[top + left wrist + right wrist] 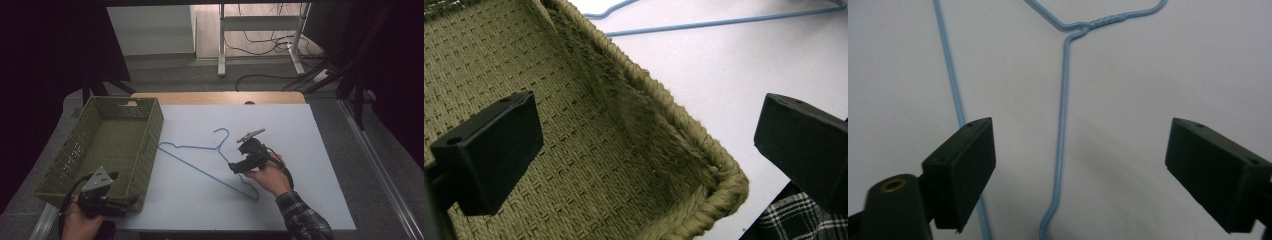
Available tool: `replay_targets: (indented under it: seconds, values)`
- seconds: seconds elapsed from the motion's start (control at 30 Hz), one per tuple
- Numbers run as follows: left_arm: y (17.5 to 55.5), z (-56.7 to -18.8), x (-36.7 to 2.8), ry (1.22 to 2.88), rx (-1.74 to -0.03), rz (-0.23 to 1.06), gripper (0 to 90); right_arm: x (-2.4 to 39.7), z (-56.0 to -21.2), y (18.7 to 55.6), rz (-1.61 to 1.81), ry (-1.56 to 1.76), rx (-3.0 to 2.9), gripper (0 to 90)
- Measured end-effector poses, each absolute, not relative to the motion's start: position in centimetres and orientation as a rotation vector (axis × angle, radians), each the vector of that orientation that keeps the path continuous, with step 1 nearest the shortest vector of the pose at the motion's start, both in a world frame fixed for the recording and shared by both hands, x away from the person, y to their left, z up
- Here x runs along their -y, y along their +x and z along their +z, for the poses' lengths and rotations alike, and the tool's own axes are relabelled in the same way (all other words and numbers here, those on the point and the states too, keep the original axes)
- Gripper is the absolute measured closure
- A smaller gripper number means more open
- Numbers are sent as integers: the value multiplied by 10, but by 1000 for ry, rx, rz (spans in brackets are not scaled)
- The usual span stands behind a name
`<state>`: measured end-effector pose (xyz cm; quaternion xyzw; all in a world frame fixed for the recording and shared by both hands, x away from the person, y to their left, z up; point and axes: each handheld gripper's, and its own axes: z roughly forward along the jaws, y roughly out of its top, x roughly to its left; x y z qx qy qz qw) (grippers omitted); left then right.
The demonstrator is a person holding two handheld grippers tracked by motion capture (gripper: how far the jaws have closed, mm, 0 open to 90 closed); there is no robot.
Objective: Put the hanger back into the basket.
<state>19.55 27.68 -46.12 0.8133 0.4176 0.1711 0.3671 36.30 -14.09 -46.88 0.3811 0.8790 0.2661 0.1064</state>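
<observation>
The blue wire hanger (pixel 1064 100) is lying lengthwise between the right gripper's (pixel 1083 175) released jaws; left gripper (pixel 644 150), also released, is hovering farther from it.

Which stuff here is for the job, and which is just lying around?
For the job:
- thin blue wire hanger
- right tongs, open over it
- olive woven basket
- left tongs, open at its corner

Lying about:
- cables on the floor
- white metal stand legs
</observation>
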Motion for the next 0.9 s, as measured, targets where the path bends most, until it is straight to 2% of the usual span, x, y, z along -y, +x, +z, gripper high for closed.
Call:
replay_targets:
  seconds: [0.13, 0.23, 0.3, 0.33, 0.4, 0.5, 0.6, 0.9]
  values:
    - [196, -461, -277, 2093, -1073, 441, 0, 134, -478, 372, 746, 1133, -2602, 227]
    - [196, -462, -277, 2094, -1073, 443, 0, 132, -481, 375, 735, 1137, -2623, 259]
    - [196, -462, -276, 2095, -1073, 444, 0, 128, -486, 381, 698, 1125, -2659, 334]
    - [196, -462, -276, 2095, -1073, 444, 0, 128, -486, 381, 698, 1125, -2659, 334]
    - [196, -462, -276, 2098, -1073, 445, 0, 125, -489, 386, 672, 1123, -2689, 416]
    - [196, -462, -276, 2099, -1074, 446, 0, 123, -492, 389, 664, 1131, -2711, 456]
    - [196, -462, -276, 2102, -1074, 449, 0, 116, -496, 394, 629, 1112, -2745, 564]
    - [196, -462, -276, 2104, -1073, 450, 0, 103, -502, 403, 538, 1107, -2754, 731]
